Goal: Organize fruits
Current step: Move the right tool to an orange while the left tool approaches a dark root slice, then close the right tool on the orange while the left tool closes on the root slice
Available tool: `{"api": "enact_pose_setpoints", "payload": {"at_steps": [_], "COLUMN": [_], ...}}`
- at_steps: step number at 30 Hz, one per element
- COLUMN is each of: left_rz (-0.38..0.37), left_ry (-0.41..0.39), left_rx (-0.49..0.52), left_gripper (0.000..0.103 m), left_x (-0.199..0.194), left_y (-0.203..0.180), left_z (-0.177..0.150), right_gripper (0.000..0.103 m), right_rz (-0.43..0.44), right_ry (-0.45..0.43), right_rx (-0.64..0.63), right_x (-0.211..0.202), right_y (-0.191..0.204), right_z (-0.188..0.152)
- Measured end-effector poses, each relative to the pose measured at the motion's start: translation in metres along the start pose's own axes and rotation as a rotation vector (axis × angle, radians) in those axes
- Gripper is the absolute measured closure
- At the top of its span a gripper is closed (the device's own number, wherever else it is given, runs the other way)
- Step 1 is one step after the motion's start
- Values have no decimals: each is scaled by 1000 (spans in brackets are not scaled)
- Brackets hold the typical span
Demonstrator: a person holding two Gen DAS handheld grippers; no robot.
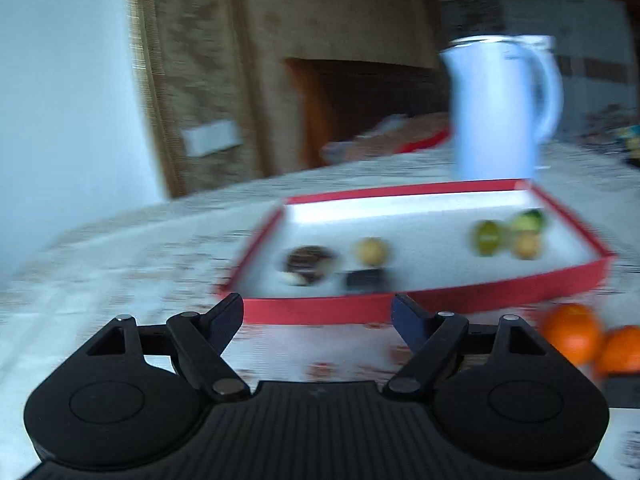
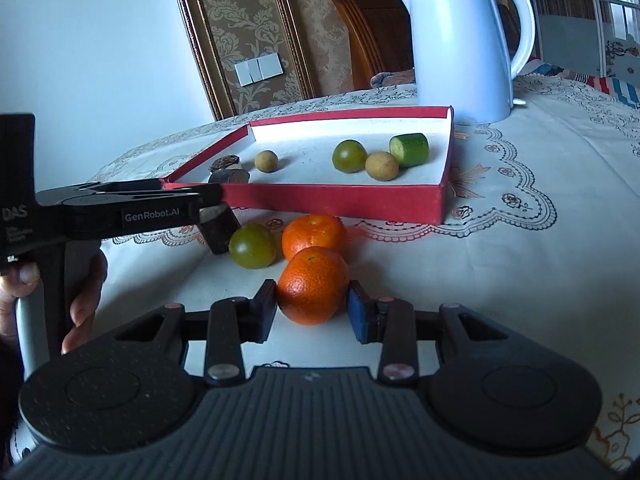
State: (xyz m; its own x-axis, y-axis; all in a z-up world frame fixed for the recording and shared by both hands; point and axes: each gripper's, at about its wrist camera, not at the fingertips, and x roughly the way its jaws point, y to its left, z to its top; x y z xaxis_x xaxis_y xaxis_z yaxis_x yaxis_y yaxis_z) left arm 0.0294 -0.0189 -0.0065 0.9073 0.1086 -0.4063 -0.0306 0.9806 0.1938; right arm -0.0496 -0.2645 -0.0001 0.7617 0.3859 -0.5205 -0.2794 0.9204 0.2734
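A red shallow box (image 2: 332, 200) with a white floor holds a green tomato (image 2: 349, 155), two small tan fruits (image 2: 382, 166), a cucumber piece (image 2: 410, 149) and dark pieces (image 2: 228, 164). In front of it on the cloth lie a green tomato (image 2: 252, 246), a far orange (image 2: 314, 234) and a near orange (image 2: 312, 284). My right gripper (image 2: 312, 312) has its pads on both sides of the near orange. My left gripper (image 1: 318, 314) is open and empty in front of the box (image 1: 420, 304); its view is blurred. It shows at the left of the right wrist view (image 2: 200, 196).
A white electric kettle (image 2: 464, 40) stands behind the box. A dark block (image 2: 218, 232) lies beside the green tomato. The table has a lace-patterned cloth (image 2: 540, 220). A wooden chair (image 2: 372, 36) stands beyond the table. Two oranges show at the left wrist view's right edge (image 1: 572, 336).
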Motion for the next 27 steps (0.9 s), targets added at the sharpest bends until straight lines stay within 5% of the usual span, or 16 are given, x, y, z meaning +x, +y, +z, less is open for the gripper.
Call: {"api": "enact_pose_setpoints", "payload": {"at_steps": [5, 11, 15, 27], "left_rz": [-154, -339, -301, -275], "left_ry": [83, 49, 40, 16], "left_rx": [-182, -105, 18, 41], "left_gripper": [23, 23, 21, 21], "left_x": [7, -8, -11, -13], "left_y": [30, 16, -9, -9], "left_z": [6, 2, -5, -4], "right_gripper": [68, 68, 68, 68], "right_rz": [13, 18, 18, 16], "right_ry": [4, 6, 7, 9], "right_rx": [15, 21, 21, 19], "right_x": [1, 2, 3, 3], "right_y": [-3, -4, -4, -3], "right_z": [1, 1, 1, 1]}}
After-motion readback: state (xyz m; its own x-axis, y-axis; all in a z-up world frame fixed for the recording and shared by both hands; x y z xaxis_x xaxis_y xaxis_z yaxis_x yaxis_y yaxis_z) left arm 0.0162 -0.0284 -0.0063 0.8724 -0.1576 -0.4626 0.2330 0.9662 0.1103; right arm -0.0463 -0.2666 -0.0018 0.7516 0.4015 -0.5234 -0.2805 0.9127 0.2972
